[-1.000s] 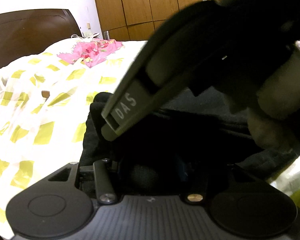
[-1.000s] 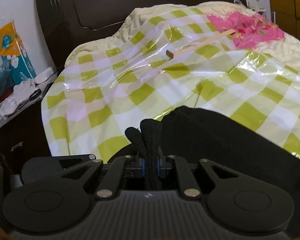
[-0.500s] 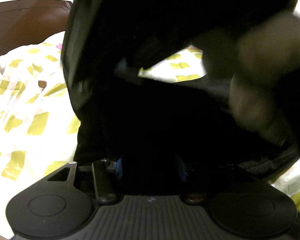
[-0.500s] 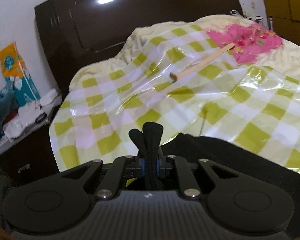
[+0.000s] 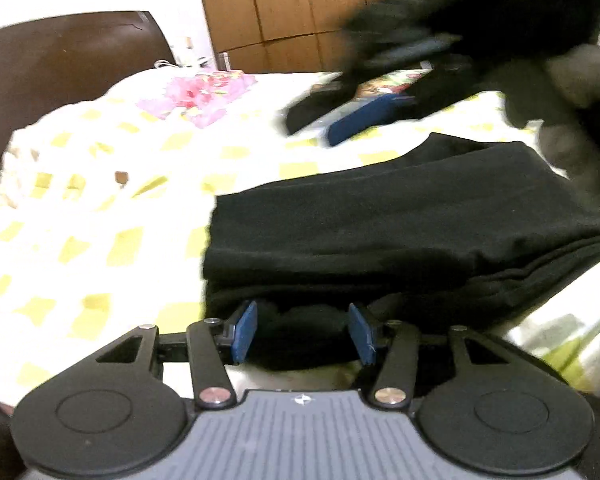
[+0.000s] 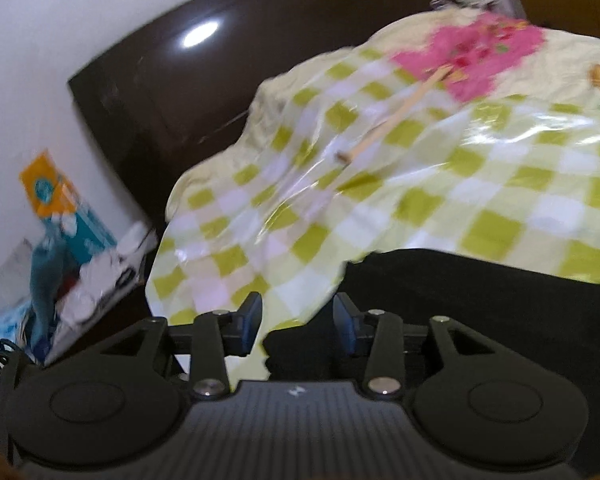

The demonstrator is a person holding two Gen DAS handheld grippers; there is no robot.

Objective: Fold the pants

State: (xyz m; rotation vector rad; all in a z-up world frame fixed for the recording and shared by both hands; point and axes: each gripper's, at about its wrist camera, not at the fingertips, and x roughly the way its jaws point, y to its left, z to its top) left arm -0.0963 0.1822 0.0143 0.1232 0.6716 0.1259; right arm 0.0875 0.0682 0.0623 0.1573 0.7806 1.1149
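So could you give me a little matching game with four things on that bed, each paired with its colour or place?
Things:
1. folded fabric pants
2. thin wooden stick
3. flowered cloth
4. glossy checked plastic sheet

Descriptions:
A. pink, far end of the bed
B. black, stacked in layers at the near edge
C. green and white, covering the bed
D. pale tan, lying on the sheet with one end on the flowered cloth

Pairs: 1-B, 2-D, 3-A, 4-C

Green-and-white checkered plastic sheet (image 6: 440, 184) covers the bed, with a thin wooden stick (image 6: 392, 120) lying on it. Pink floral cloth (image 6: 476, 56) at 1 o'clock, dark headboard (image 6: 160, 92) behind, tissue pack (image 6: 56, 200) at 9 o'clock.
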